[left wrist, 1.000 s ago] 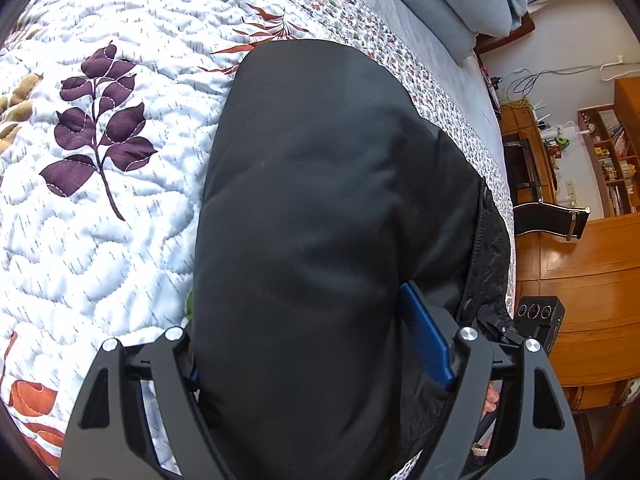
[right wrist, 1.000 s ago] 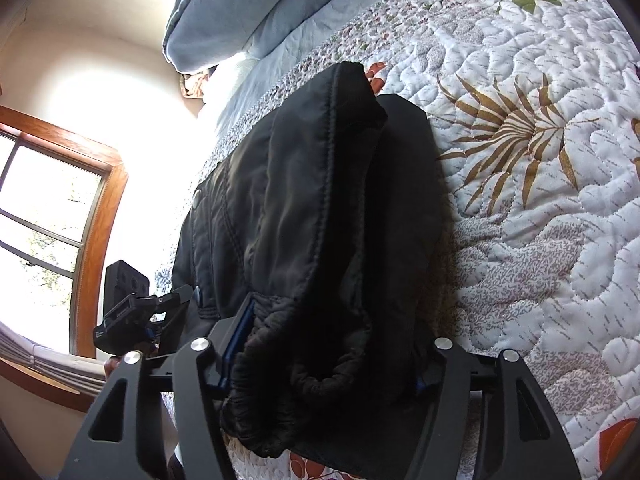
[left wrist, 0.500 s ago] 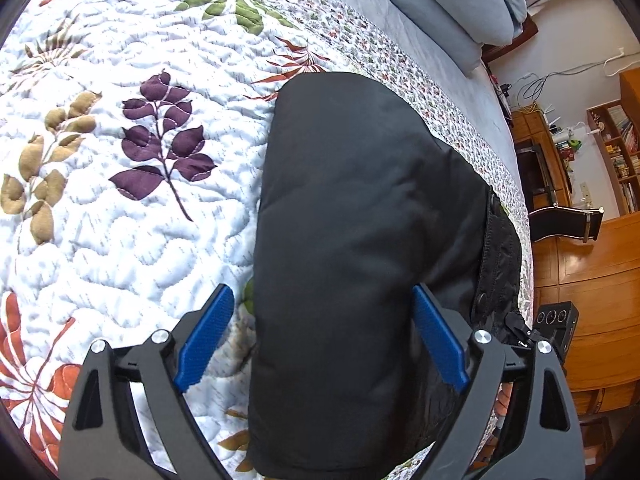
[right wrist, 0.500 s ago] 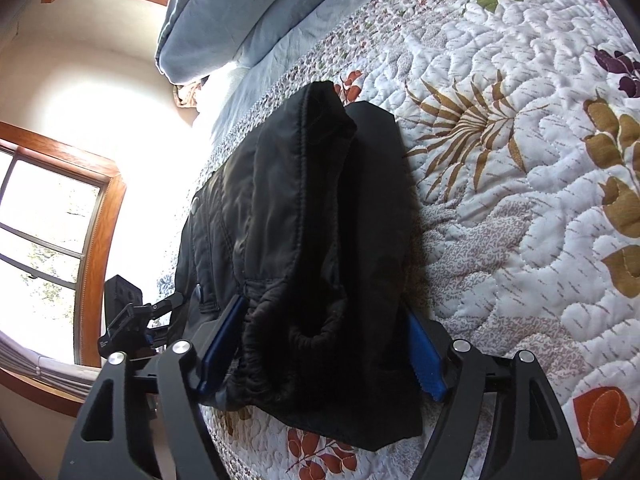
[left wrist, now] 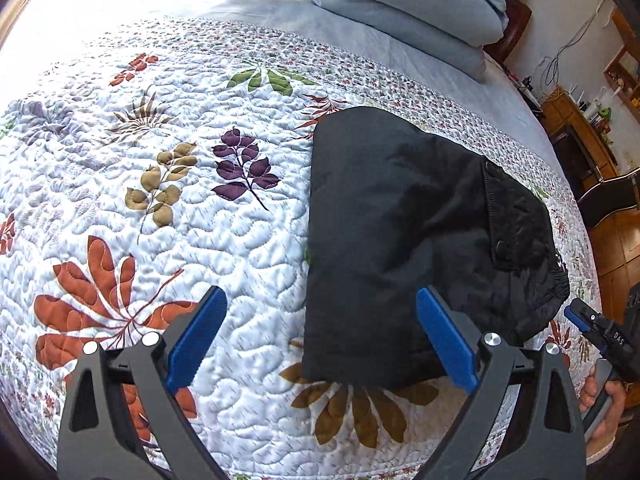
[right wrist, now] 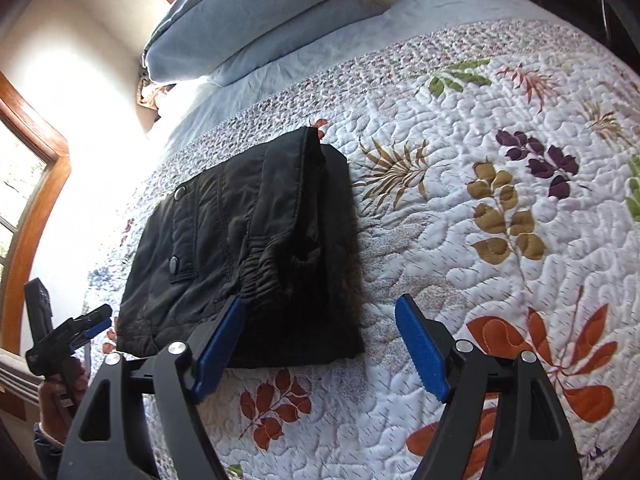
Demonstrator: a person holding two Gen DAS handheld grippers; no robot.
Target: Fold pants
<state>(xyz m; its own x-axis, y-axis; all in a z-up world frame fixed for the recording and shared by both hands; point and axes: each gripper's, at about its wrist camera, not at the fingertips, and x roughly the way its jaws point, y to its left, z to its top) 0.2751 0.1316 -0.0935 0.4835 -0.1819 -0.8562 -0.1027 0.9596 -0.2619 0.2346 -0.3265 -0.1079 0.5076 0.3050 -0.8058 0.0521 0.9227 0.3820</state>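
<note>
Both tools lifted off folded pants [left wrist: 404, 248]; left tool [left wrist: 320, 340], right tool [right wrist: 320, 344] jaws opening, nothing clamped

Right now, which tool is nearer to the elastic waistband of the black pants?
Right. The right tool hangs before the elastic waistband, one finger beside it. The left tool hangs over the smooth folded side, farther off. Both are opening, empty.

The left wrist view looks steeply down over its claw [left wrist: 320, 344] at the quilted bed [left wrist: 160, 160], close above, with the folded black pants [left wrist: 392, 240] at 2 o'clock. The right wrist view looks likewise, pants [right wrist: 240, 248] at 10 o'clock. Both share pants, quilt and the blue pillows [right wrist: 248, 16].
</note>
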